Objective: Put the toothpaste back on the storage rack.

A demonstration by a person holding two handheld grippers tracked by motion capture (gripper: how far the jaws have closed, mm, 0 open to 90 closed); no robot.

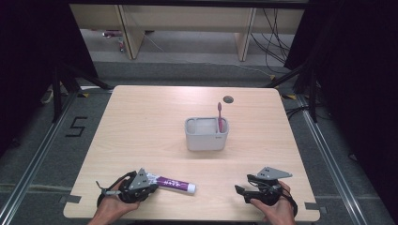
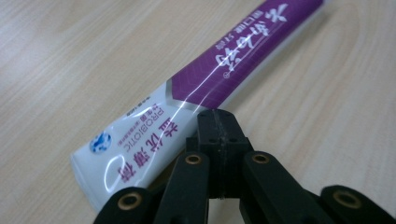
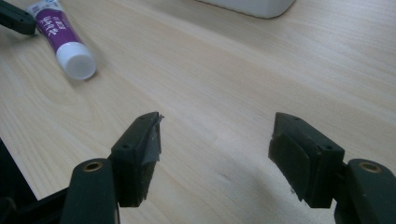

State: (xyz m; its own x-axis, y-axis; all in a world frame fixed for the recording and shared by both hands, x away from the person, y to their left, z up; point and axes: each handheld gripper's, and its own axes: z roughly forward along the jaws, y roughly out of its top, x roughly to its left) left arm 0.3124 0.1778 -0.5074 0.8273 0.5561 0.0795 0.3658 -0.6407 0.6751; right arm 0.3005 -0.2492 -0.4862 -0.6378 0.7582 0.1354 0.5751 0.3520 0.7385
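Surface: pale wooden table (image 1: 141, 122).
Toothpaste tube (image 1: 174, 183): lying flat at table's 7 o'clock.
Left gripper (image 2: 218, 122): jaws pressed together, empty, tips just beside the tube.
Right gripper (image 3: 215, 154): jaws wide, empty, at 5 o'clock.
High view adds: grey holder (image 1: 206, 134) with toothbrush (image 1: 219, 117), centre.

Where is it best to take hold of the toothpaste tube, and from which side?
Probably at the purple middle of the toothpaste tube, coming from above with the jaws across its narrow width. It lies flat on the table, its flat crimped end by the shut left tool.
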